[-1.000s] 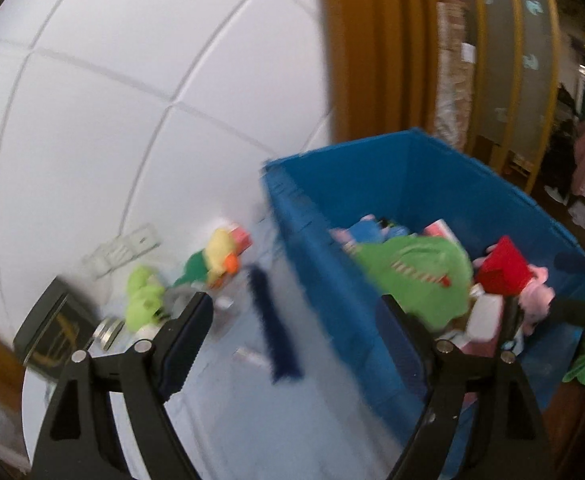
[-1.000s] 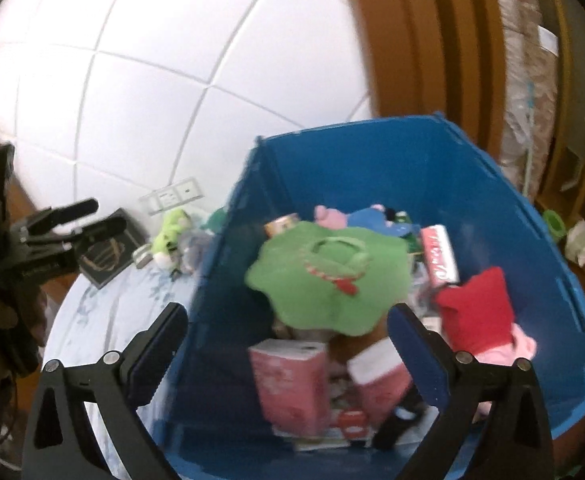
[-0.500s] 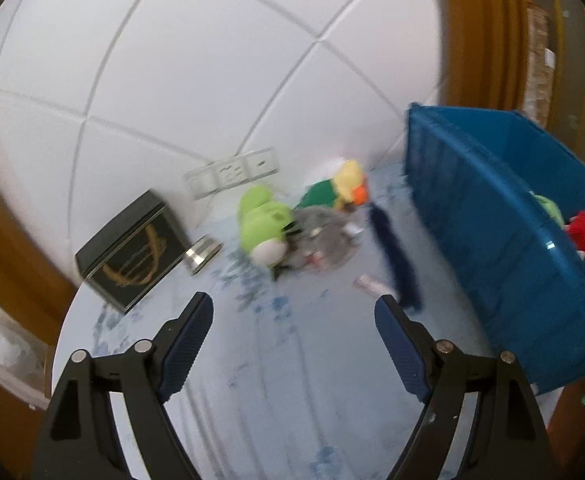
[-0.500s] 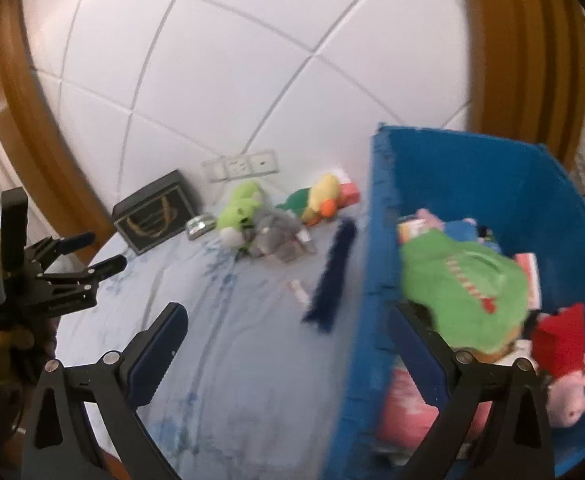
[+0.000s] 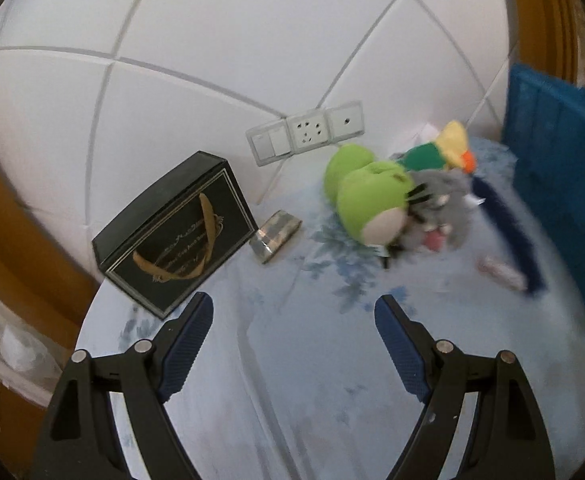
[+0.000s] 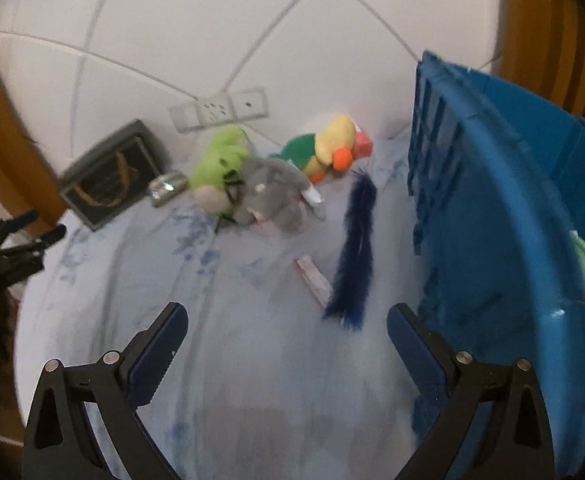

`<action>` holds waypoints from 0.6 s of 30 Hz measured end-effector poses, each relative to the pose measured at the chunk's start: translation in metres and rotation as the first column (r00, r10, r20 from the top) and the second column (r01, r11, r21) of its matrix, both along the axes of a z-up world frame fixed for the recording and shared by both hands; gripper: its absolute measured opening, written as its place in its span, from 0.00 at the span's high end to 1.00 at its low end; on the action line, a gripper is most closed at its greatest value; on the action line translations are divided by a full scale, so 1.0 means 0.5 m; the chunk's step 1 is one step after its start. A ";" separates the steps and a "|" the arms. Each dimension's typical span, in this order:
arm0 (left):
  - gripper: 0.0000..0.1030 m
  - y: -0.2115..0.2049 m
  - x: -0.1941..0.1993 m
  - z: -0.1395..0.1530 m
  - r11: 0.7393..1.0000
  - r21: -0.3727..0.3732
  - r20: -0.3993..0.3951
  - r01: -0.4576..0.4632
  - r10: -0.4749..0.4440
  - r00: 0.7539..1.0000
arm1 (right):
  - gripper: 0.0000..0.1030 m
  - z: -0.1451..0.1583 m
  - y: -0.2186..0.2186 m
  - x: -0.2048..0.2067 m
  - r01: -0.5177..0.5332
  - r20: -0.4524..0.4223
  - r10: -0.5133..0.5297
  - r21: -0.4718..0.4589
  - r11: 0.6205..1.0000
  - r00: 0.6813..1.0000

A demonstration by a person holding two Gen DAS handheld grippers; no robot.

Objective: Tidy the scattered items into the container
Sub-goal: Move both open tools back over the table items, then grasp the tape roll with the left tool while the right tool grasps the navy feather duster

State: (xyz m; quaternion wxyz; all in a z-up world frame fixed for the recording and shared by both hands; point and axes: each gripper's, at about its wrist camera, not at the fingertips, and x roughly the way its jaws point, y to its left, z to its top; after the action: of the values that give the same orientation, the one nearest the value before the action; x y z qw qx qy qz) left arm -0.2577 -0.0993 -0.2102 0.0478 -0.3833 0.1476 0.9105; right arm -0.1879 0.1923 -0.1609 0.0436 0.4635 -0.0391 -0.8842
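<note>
Next pick, my guess: the dark navy fuzzy strip (image 6: 354, 252). It lies flat on the pale blue-patterned worktop (image 6: 220, 360), just beside the outer wall of the blue plastic crate (image 6: 488, 216). Long axis runs roughly away from the camera, near end fanned out, far end toward the wall. Beside it on the left, touching or nearly so: a small pink-white wrapped stick (image 6: 312, 276).

Right claw (image 6: 287, 326): spread wide, holding nothing. The strip's near end sits ahead and slightly right of its centreline, close to the right finger. Left claw (image 5: 293, 318): also spread, empty; in its view the same strip (image 5: 508, 236) is far off to the right, well apart. So the right claw is nearer. Judgement: closing across the strip's width suits this alignment, with little wrist roll needed.

Further back, clustered near the wall: lime-green plush toy (image 6: 222, 164) touching a grey plush toy (image 6: 276, 196), then a green-yellow plush duck with orange beak (image 6: 324, 152). A small silver tin (image 6: 166, 188) and a black box with gold emblem (image 6: 112, 174) lie left of those.

Versus 1 s ago: both cameras were aimed into the crate; both have since swung left onto the worktop. Claws were spread and empty then too. Loose items haven't moved.
</note>
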 end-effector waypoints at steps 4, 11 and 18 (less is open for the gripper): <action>0.20 -0.017 -0.097 -0.091 0.999 -0.027 -0.003 0.028 -0.028 1.000 | 0.02 -0.093 -0.015 -0.084 0.025 0.066 -0.025 -0.008 1.000 0.998; 0.20 -0.048 -0.259 -0.244 0.995 -0.093 -0.011 0.032 -0.033 0.999 | 0.02 -0.240 -0.020 -0.225 0.104 0.059 -0.105 0.026 0.994 0.993; 0.20 -0.039 -0.395 -0.343 0.970 -0.205 -0.023 0.133 -0.141 0.990 | 0.03 -0.371 0.037 -0.328 0.211 0.105 -0.217 0.067 0.975 0.970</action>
State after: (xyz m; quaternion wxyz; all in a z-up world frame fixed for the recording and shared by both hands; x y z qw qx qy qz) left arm -0.4550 -0.1190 -0.3817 0.0684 -0.3581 0.2667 0.8922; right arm -0.3519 0.2110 -0.3464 -0.0672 0.5061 -0.0670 -0.8572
